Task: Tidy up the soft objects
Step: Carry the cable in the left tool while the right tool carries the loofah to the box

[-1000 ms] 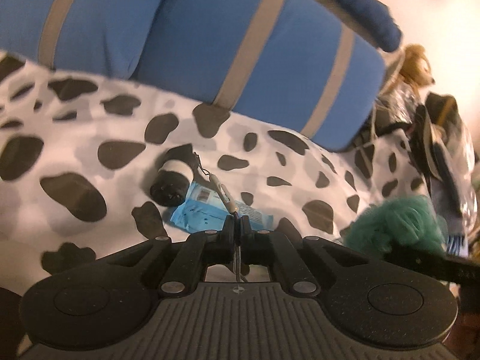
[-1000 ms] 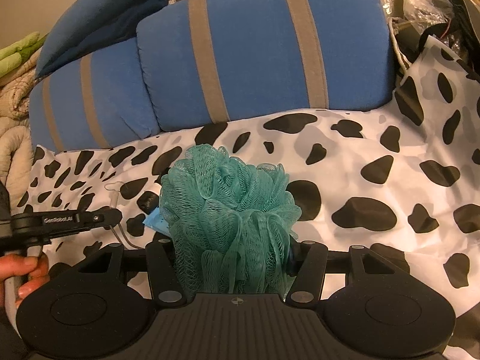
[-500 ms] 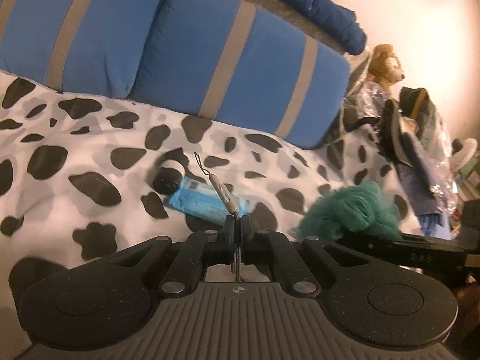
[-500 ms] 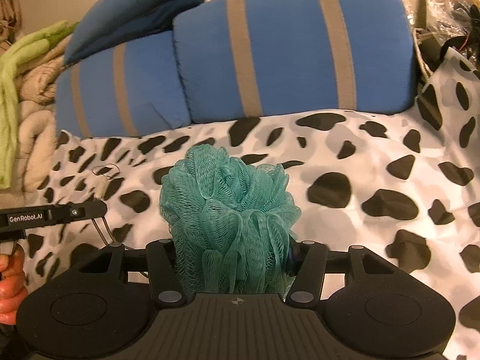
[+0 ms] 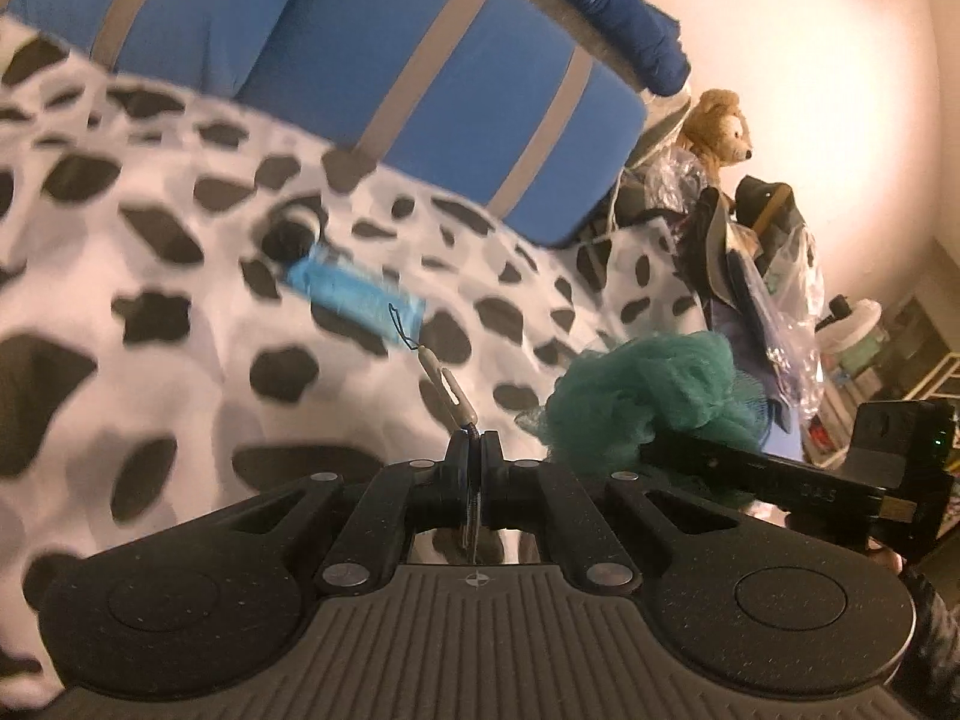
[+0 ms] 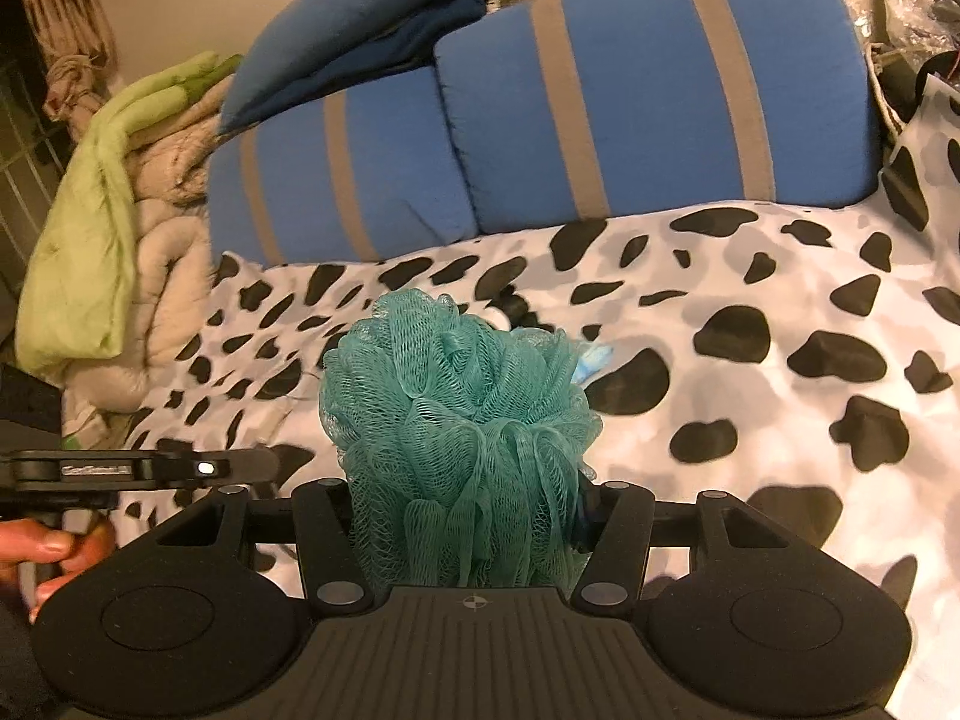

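- Right gripper (image 6: 465, 516): my jaws are clamped on a teal mesh bath pouf (image 6: 459, 420). The pouf bulges up and out between the fingers, held clear above the bed cover.
- From the left wrist view I see the same teal mesh bath pouf (image 5: 648, 402) off to my right, with the right gripper's black finger running under it.
- Left gripper (image 5: 474, 450): jaws pressed fully together, pinching a thin dark cord. A small beige plastic tag with a slot (image 5: 447, 387) sticks up from the tips on that cord, with a fine loop at its far end. I cannot tell what the cord belongs to.
- Below both grippers lies a white bed cover with black cow-spot patches (image 6: 780, 312).
- On the cover, near its middle, lies a flat light-blue plastic packet (image 5: 354, 294), blurred. Just beside its far end sits a small black-and-white roll (image 5: 294, 231), too blurred to identify.
- At the back of the cover stand two blue cushions with grey stripes (image 6: 648, 90), side by side and touching.
- Left of the cushions in the right view: a heap of green and beige folded bedding (image 6: 114, 228).
- Right of the cushions in the left view: a tan plush bear (image 5: 717, 129) sits atop a pile of bags and clear plastic.
- A person's fingers (image 6: 42, 543) show at the lower left of the right view, wrapped around the left gripper's handle.
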Demonstrator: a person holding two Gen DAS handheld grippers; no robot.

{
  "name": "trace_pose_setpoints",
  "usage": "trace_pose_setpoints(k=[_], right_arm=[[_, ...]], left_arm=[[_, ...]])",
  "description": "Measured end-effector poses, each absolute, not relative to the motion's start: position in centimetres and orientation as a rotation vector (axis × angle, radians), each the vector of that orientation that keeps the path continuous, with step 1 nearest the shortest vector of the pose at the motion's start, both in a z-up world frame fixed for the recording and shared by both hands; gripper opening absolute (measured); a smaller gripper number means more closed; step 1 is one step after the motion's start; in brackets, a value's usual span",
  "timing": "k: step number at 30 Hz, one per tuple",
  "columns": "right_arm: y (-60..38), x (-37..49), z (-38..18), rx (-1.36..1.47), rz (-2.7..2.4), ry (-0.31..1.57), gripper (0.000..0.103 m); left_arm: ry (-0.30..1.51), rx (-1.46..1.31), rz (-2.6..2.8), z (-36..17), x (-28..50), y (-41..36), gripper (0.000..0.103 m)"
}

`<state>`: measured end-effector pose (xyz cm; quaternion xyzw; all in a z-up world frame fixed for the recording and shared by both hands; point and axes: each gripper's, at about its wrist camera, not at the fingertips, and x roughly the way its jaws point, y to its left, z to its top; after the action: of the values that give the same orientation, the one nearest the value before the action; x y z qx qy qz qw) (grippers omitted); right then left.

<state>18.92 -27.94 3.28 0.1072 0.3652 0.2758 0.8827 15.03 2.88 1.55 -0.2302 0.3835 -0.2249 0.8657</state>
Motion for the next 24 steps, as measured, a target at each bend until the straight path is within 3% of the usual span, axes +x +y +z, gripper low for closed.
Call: trace_pose_setpoints(k=[24], right_arm=[[-25.8, 8.6, 2.0, 0.112, 0.685, 0.979, 0.058]], left_arm=[[1.004, -0.212, -0.509, 0.1, 4.6, -1.2, 0.004]])
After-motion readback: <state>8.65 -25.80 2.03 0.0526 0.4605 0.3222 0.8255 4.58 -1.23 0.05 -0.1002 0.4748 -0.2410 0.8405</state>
